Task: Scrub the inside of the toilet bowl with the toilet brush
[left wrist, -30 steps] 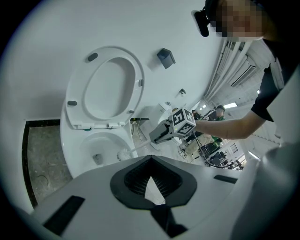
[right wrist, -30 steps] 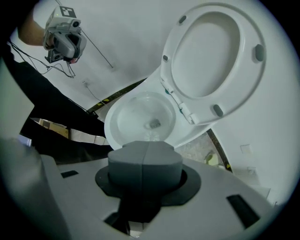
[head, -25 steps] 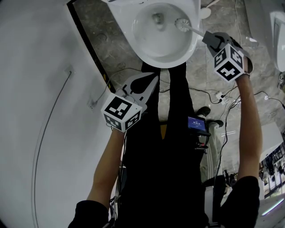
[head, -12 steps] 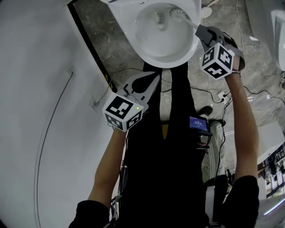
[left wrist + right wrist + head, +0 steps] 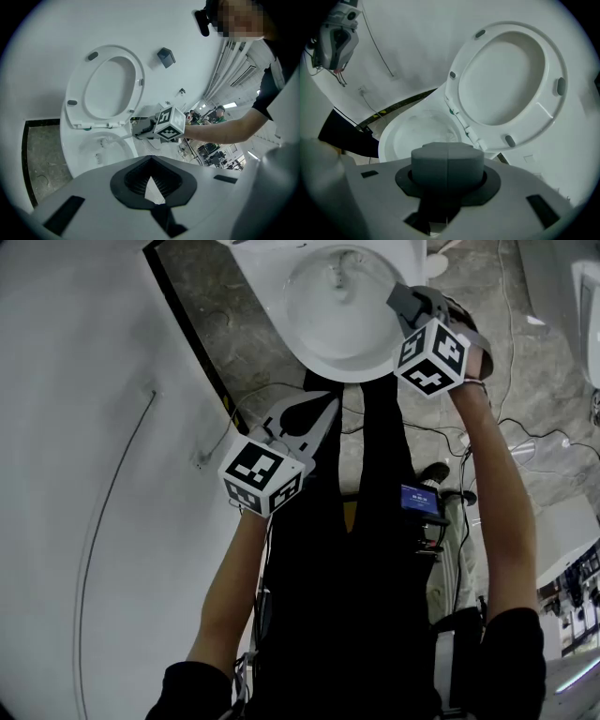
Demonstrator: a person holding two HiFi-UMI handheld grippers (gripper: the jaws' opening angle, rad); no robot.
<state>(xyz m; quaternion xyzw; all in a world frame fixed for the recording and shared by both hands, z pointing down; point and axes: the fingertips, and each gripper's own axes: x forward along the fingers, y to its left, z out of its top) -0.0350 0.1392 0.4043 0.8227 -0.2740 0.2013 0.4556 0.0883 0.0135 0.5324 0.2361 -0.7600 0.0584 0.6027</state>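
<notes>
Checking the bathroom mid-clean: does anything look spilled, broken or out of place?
Nothing spilled or broken shows. The seat stands raised, and the right gripper holds the toilet brush inside the bowl. Only loose cables trail across the floor beside the bowl.

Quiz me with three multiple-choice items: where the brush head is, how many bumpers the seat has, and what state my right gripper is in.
1. Where is the head of the toilet brush? A on the floor; B inside the bowl; C in a holder.
2. How many grey bumpers show on the seat in the right gripper view? A two; B four; C six.
3. The right gripper is: A open; B shut on a cloth; C shut on the toilet brush.

Answers:
1. B: the left gripper view shows the bristles down in the bowl.
2. B: four pads dot the ring.
3. C: its jaws meet, and the handle runs from them into the bowl.
</notes>
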